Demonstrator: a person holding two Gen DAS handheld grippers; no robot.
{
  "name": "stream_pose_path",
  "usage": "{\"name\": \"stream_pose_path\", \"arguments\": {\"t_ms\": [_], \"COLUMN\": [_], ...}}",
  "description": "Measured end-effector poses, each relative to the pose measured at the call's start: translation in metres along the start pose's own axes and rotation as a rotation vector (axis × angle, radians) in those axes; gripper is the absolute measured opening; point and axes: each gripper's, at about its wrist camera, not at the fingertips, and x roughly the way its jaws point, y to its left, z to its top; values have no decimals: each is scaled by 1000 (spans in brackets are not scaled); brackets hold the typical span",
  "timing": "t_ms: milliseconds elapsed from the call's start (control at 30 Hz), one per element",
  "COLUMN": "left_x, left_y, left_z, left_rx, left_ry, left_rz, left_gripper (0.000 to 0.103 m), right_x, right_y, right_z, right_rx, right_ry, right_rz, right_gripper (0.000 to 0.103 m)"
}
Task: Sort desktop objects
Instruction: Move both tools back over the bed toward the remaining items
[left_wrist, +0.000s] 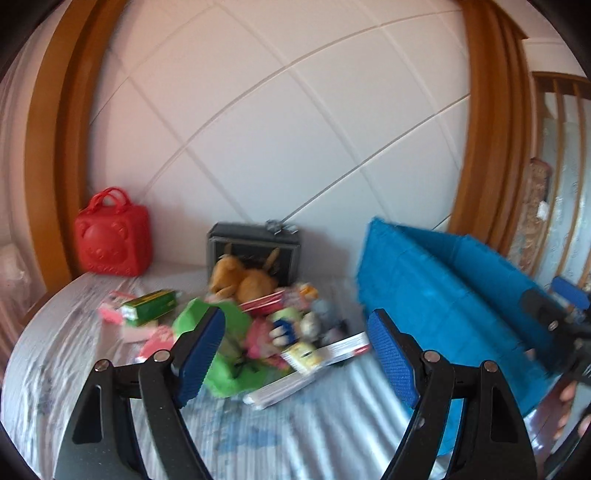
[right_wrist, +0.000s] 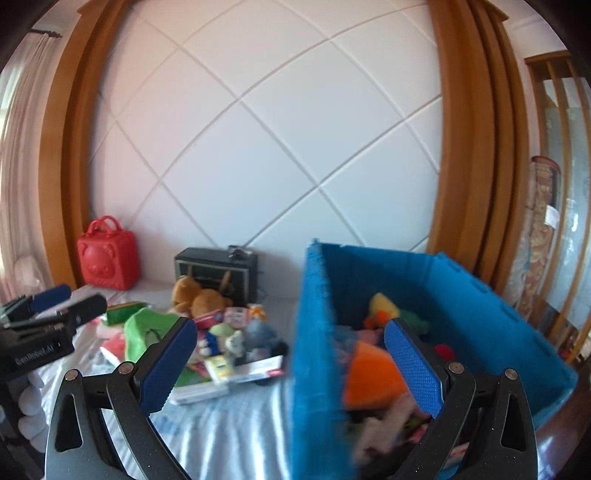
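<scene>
Left wrist view. Left gripper jaws stand wide apart with nothing between the pads. It points down at a heap of small objects on a surface under a pale, wrinkled striped cloth; whether this is a counter or a bed cannot be told. In the heap: a green soft item, a brown plush toy, a green box and a flat white-and-red package. A blue bin stands just right of the heap. A red bear-faced case and a dark box sit at the back by the wall.

Right wrist view. Right gripper is likewise wide open and empty, straddling the near wall of the blue bin. Inside lie an orange soft item and a yellow toy. The left gripper shows at the left edge.

Judged step: reach for the next item from the heap. To do it well, choose one piece on top or at the edge, such as the green soft item, and close on it alone so neighbours are not dragged along.

Hard to read: both views are motion-blurred. The small toys mid-heap cannot be identified, nor print on any package. Bin contents near the bottom edge are smeared and partly hidden by the pad.
</scene>
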Motion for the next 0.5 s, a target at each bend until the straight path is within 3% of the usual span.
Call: {"name": "stream_pose_path", "arguments": {"t_ms": [333,500], "left_x": [44,74], "left_y": [168,223], "left_z": [-48,-73], "left_rx": [-72,-101], "left_ry": [178,302], "left_rz": [213,252], "left_gripper": [80,80], "right_x": [77,116], "right_y": [84,99], "right_z": [-21,-48], "right_rx": [57,103], "right_ry": [223,369], "right_rz": [79,105], "right_gripper": [103,103]}}
